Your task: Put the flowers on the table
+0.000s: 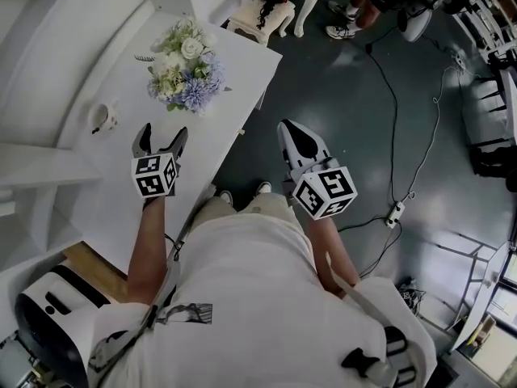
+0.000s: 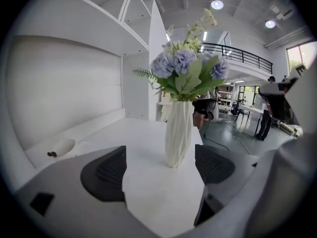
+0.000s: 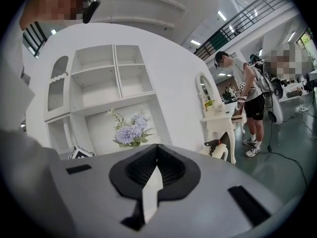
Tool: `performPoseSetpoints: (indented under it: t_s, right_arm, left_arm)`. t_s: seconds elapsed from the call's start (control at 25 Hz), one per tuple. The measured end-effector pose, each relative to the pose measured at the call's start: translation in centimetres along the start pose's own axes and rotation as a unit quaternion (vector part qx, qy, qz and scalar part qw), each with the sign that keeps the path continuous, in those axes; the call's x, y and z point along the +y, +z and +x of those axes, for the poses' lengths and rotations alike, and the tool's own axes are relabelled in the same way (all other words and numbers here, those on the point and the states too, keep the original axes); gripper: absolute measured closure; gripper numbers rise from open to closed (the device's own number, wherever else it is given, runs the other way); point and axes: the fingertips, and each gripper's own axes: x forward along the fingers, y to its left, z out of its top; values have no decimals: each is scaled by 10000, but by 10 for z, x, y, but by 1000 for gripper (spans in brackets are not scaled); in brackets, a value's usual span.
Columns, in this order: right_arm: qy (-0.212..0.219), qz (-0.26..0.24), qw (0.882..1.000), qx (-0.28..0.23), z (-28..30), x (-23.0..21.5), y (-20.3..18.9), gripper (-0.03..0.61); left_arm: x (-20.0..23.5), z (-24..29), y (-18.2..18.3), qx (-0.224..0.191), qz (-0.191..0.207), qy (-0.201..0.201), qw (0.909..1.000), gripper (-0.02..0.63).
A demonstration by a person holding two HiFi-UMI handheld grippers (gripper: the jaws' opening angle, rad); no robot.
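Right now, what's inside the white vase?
Blue and white flowers with green leaves stick out of the vase mouth. Its opaque white walls cover the stems below the rim; water or filler can't be seen.

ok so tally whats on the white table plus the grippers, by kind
vase of flowers: 1
small white cup: 1
grippers: 2, left gripper and right gripper
total: 4
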Motion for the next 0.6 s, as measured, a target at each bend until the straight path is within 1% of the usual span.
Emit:
performPoseSetpoints:
  t_s: [0.08,0.2,0.36,0.48,0.6]
  right_arm:
    - [7,8,10000,-5,3,-4,3,569]
    - [15,-30,10000,-2,6,-9,10,569]
    - [113,-189,9997,-39,16,-12,25,569]
    - [158,-298,9994,-60,22,-10,35,569]
    - [248,-411,9988,-78,27,-5,44,569]
  left_arm:
    - [7,-10,11,-150,-70,133,9998,182]
    - [14,-27,26,-361,-170,289,9988,225]
    - [29,-40,38,-433,-310,582,9969,280]
    - [42,-53,45,-424,-487,806,9946,361]
    - [55,-69,58,-560,-562,1000,9918,435]
